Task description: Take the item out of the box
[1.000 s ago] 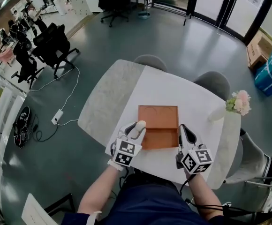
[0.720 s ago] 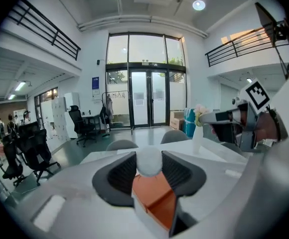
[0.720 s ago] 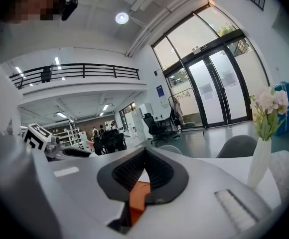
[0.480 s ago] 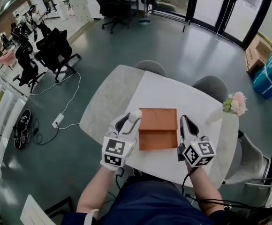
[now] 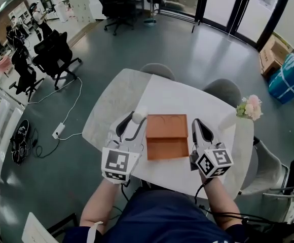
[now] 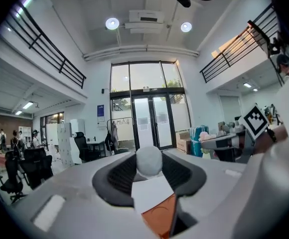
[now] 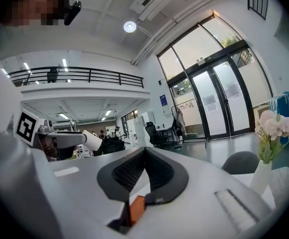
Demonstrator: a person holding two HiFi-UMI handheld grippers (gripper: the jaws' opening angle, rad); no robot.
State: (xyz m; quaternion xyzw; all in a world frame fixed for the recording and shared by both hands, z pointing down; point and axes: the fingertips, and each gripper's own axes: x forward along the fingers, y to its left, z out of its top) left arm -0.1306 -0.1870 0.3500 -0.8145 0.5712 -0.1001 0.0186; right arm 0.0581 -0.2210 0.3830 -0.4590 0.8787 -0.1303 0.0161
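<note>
An orange-brown box [image 5: 166, 135] lies on the white table [image 5: 187, 100] in front of me. My left gripper [image 5: 132, 120] hangs left of the box, above the table, shut on a small white round item [image 5: 139, 117]. In the left gripper view the white item [image 6: 149, 160] sits pinched between the dark pads, with a corner of the box [image 6: 159, 220] below. My right gripper [image 5: 196, 127] is close beside the box's right edge, jaws shut and empty. In the right gripper view its pads meet at the tip [image 7: 144, 152], with a sliver of the box [image 7: 137, 208] underneath.
A white vase with pink flowers [image 5: 248, 108] stands at the table's right end. Two grey chairs [image 5: 157, 70] [image 5: 224, 91] are tucked in at the far side. Black office chairs [image 5: 53, 54] and a power strip with cable [image 5: 58, 130] are on the floor to the left.
My left gripper has risen and drawn left from the box's left edge, carrying the white item. The right gripper has stayed by the box's right side.
</note>
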